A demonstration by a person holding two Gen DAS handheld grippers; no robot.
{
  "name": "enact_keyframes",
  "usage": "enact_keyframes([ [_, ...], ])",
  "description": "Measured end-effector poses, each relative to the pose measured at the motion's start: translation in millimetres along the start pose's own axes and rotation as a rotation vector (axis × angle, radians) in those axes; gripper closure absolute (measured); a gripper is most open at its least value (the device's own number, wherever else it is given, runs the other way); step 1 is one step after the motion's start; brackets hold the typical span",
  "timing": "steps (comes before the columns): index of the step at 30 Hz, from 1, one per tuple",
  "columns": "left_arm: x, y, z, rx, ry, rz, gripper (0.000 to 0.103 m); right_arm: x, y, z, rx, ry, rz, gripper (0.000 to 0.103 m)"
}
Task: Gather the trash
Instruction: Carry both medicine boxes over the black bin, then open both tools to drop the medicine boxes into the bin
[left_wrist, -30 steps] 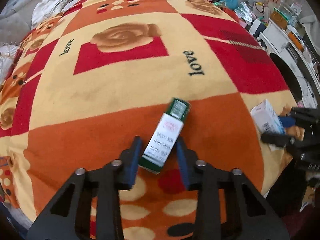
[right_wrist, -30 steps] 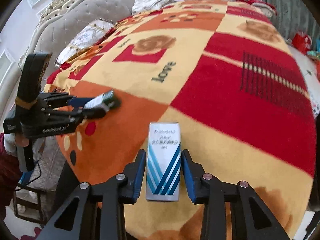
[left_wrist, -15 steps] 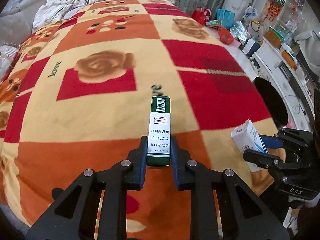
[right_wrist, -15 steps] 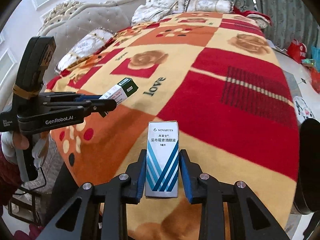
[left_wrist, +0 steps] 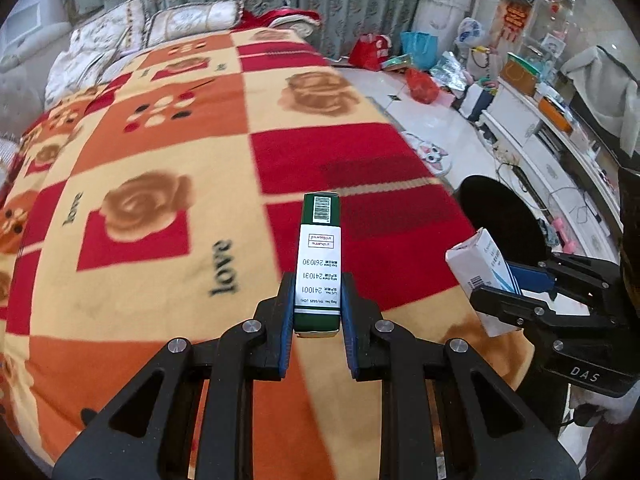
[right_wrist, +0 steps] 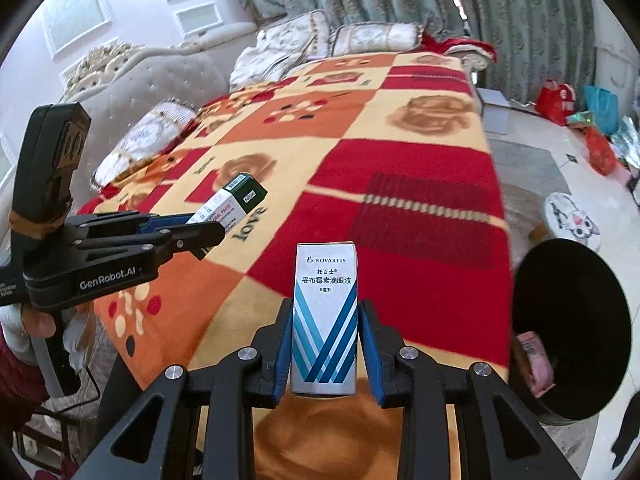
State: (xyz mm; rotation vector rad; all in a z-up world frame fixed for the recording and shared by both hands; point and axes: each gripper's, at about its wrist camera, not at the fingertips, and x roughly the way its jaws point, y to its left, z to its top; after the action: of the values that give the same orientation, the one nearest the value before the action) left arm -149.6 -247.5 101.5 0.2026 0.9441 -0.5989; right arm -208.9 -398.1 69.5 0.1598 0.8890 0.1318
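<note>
My left gripper [left_wrist: 317, 300] is shut on a green and white carton [left_wrist: 319, 260] and holds it in the air above the bed. The carton also shows in the right wrist view [right_wrist: 234, 202]. My right gripper [right_wrist: 325, 340] is shut on a white and blue eye-drop box [right_wrist: 325, 316], held above the bed's near edge. That box shows at the right of the left wrist view [left_wrist: 478, 276]. A round black bin [right_wrist: 568, 332] stands on the floor right of the bed, with something pink [right_wrist: 534, 362] inside.
The bed has an orange, red and yellow blanket [left_wrist: 168, 184] with roses and "love" print. Pillows [right_wrist: 372, 38] lie at its head. Bags and clutter [left_wrist: 416, 72] sit on the floor by the curtains, and a white cabinet [left_wrist: 540, 136] stands at the right.
Both grippers have risen from the blanket with their boxes. The left gripper closed on the green carton, straightened it and swung right; the black bin has come into view.
</note>
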Motion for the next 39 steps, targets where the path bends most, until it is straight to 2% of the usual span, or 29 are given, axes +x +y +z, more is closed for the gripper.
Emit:
enact_keyframes([
  [11,9.9,-67.1,30.5,0.089,-0.026,-0.047,0.084,-35.9,-62.0,-0.3,0.101,-0.058,-0.086,0.073],
  [24,45.4,-134.7,56.5,0.155,0.002,-0.117,0.084,-59.0,-138.9,-11.6,0.228,-0.077,-0.186,0.073],
  [39,84.7,-188.2,70.2,0.167,0.054,-0.178,0.084,-60.4,-190.6,-25.6,0.314,-0.07,-0.215,0.073],
])
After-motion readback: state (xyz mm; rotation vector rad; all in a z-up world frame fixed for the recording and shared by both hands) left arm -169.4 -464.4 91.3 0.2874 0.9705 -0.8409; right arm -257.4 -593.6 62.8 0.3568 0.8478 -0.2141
